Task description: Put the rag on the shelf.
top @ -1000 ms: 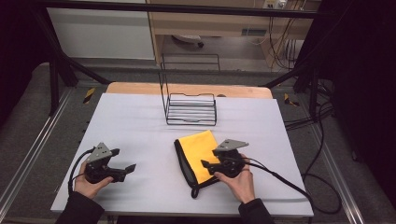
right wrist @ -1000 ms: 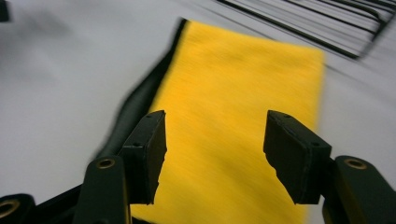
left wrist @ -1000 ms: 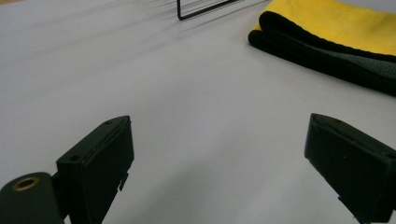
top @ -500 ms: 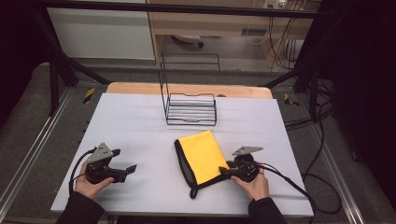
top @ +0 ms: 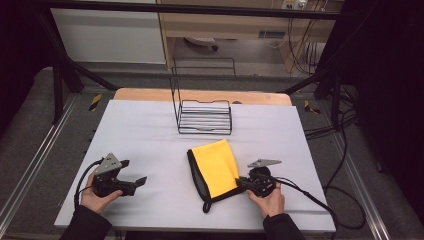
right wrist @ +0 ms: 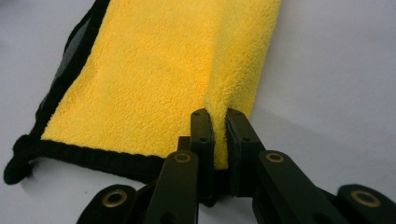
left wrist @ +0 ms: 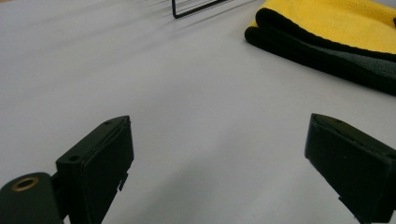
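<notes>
The right gripper (top: 245,182) now sits at the near right corner of the yellow cloth (top: 216,166). One second ago it was over the right side of the cloth, and then it came back toward the person and went lower. In the right gripper view its jaws are clenched on a pinched fold of the cloth's right edge (right wrist: 219,126), so I judge that the grasp is just made and that the next step, lifting or folding the cloth, can begin from this corner.

The cloth has not moved in this time. It lies flat on the white table (top: 150,130), folded, with its black border (top: 195,172) along the left and near sides.

To the left of the cloth, well apart from it, the left gripper (top: 137,182) rests in the same place as before, with its jaws released and wide, holding nothing.

Beyond the cloth, the black wire rack (top: 204,117) stands empty at the far side of the table.
</notes>
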Demonstrator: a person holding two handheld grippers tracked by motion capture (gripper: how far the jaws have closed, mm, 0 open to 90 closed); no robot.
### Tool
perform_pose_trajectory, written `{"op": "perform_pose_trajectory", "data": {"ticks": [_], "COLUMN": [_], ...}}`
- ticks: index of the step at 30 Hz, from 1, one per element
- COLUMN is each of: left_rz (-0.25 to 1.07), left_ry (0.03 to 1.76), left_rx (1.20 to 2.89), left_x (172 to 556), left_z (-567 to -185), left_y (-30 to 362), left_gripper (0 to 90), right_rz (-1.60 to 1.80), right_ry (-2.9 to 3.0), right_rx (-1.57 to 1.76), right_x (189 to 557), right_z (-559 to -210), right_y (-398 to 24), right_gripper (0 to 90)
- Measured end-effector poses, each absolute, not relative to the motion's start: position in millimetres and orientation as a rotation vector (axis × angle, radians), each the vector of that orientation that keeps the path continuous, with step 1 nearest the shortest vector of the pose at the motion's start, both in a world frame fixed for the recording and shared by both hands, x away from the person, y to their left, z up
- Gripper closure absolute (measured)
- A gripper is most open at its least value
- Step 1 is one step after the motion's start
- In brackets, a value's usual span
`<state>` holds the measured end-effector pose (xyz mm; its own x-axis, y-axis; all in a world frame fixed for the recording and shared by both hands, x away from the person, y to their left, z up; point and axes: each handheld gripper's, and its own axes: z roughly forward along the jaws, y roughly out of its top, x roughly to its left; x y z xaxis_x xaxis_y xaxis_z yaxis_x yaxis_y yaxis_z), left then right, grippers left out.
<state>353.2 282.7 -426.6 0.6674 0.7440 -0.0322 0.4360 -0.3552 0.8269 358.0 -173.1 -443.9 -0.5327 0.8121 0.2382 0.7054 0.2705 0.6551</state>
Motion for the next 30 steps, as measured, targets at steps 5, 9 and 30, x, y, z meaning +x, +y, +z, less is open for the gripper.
{"op": "perform_pose_trajectory", "data": {"ticks": [5, 9, 30], "left_rz": [0.443, 0.443, 0.435], "left_ry": [0.915, 0.912, 0.921], "left_rx": [2.002, 2.002, 2.014], "left_x": [353.2, 353.0, 353.7], "left_z": [-426.4, -426.0, -425.0], "left_y": [283.0, 282.8, 271.5], "left_gripper": [8.1, 8.1, 6.1], "right_rz": [1.114, 1.147, 1.180], "right_ry": [2.377, 2.362, 2.333], "right_rx": [1.504, 1.561, 1.299], "right_x": [350.0, 339.8, 347.9], "right_z": [-439.9, -438.8, -430.4], "right_y": [-167.8, -163.7, -184.5], "right_gripper": [84.0, 83.8, 35.8]}}
